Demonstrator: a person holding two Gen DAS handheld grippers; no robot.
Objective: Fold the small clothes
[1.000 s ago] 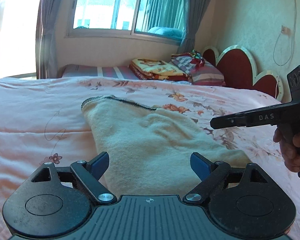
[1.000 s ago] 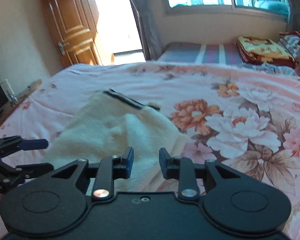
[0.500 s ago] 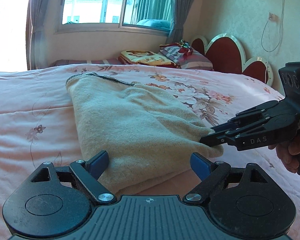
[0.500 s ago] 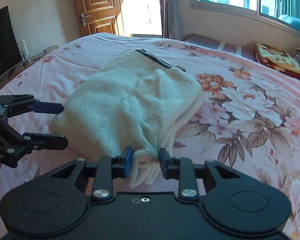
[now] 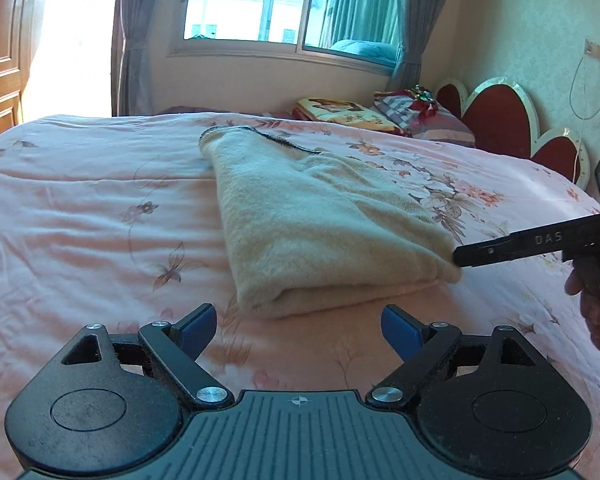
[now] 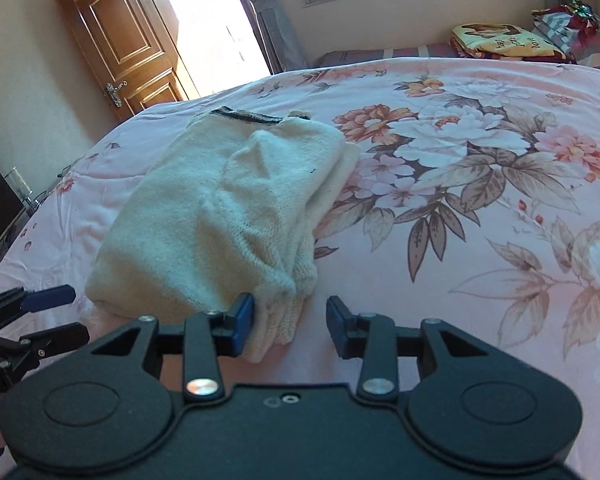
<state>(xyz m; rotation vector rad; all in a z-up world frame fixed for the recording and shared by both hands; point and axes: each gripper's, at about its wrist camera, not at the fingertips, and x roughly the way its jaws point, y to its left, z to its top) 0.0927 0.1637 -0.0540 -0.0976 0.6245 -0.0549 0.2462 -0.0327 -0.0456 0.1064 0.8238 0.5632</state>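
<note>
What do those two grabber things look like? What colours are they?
Both are black plastic. The left gripper and the right gripper each have blue pads on the jaws, silver screws, two round discs and a ribbed middle plate. Seen side-on, the right one has white letters "DAS". A bare hand shows; no sleeve is visible.

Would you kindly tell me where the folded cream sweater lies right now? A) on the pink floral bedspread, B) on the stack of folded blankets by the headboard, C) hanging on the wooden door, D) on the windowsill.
A: the cream sweater lies folded flat on the pink floral bedspread, its near corner between the opening right tongs, whose pads no longer press it.
</note>
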